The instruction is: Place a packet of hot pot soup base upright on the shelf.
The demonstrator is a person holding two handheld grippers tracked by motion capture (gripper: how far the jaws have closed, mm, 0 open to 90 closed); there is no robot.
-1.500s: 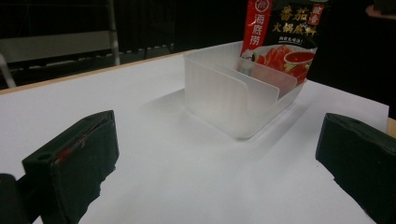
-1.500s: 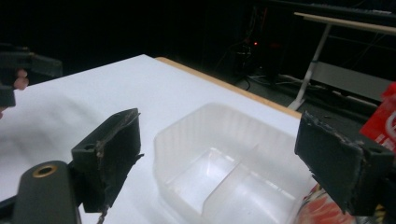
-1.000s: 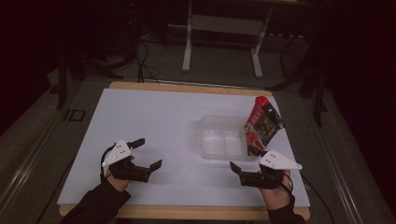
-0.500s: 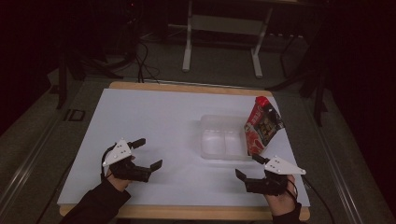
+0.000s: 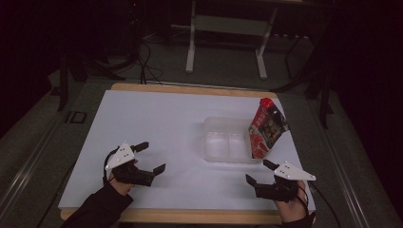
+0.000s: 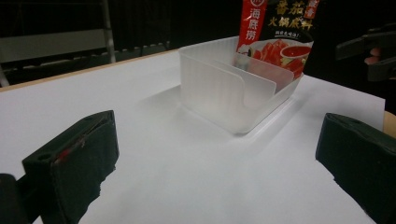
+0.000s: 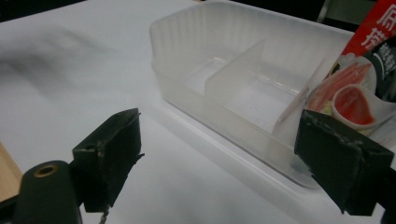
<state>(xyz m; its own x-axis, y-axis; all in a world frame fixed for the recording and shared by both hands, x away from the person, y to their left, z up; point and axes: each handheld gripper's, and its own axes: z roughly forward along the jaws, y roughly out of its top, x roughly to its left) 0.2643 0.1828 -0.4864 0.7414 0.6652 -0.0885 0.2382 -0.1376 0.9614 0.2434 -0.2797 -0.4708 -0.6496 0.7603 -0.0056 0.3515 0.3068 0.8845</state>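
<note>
The pouch (image 6: 275, 35) carried the only readable print. In the left gripper view, white characters 海底捞 ran down its red strip, and large yellow characters 番茄 stood above 火锅底料 on its dark panel. A smaller line beneath them was too fine to read. In the right gripper view, the pouch (image 7: 369, 60) showed only cut-off white strokes.
</note>
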